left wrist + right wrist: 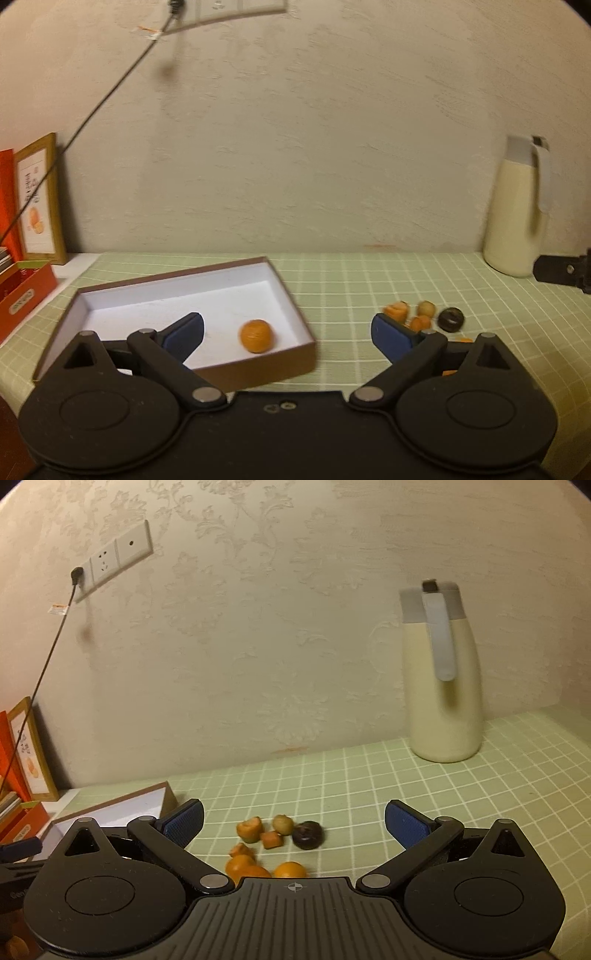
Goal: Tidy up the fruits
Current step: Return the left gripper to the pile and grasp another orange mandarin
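Observation:
A shallow brown box [295,363] with a white inside lies on the green checked cloth, and one orange fruit [257,335] sits in its near right part. My left gripper [287,332] hangs open over the box's right edge, holding nothing. To its right lies a small pile of fruits [419,314], orange pieces and a dark round one [450,319]. The right wrist view shows the same pile of fruits [275,840], with the dark fruit [307,835] and whole oranges [290,869] closest to me. My right gripper [294,825] is open above the pile, nothing between its fingers.
A cream thermos jug [441,686] with a grey lid stands against the wall at the back right. Orange cartons and a framed picture [38,201] stand at the left edge. A black cable [40,675] runs down from a wall socket [107,561].

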A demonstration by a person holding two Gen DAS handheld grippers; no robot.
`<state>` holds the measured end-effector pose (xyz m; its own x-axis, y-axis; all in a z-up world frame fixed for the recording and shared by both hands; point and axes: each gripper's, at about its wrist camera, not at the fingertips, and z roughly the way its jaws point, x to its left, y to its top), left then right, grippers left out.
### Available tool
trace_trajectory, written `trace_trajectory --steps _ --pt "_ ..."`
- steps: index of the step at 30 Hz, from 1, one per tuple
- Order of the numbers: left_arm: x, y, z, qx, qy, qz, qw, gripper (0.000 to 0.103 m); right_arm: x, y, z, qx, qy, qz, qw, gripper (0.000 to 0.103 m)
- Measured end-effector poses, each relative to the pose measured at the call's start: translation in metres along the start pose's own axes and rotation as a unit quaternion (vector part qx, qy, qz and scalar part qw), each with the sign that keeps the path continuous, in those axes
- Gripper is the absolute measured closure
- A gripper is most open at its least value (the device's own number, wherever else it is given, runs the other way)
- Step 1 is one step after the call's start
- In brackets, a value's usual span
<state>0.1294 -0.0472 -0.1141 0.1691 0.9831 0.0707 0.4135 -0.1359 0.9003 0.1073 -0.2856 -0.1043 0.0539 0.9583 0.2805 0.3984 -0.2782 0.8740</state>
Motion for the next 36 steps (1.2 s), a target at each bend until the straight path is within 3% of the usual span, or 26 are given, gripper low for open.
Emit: trace_trajectory --steps 14,28,32,36 --pt "-0.058 -0.016 0.019 0.026 -0.062 0.039 0.997 0.02 -0.028 -0.005 -0.011 0.002 -0.016 0.006 1.0 0.0" --pt "-0.098 -0.03 0.051 0.06 -0.089 0.051 0.993 0.032 -0.033 -0.013 0.006 0.037 -0.011 -0.009 0.999 0.0" --pt "-0.105 -0.032 0.064 0.074 -0.088 0.05 0.9921 0.039 -0.035 -0.013 0.008 0.036 -0.014 -0.008 0.999 0.012" --pt "-0.11 -0.036 0.076 0.09 -0.086 0.044 0.9912 0.055 -0.04 -0.013 0.01 0.04 -0.015 -0.003 0.999 0.012"
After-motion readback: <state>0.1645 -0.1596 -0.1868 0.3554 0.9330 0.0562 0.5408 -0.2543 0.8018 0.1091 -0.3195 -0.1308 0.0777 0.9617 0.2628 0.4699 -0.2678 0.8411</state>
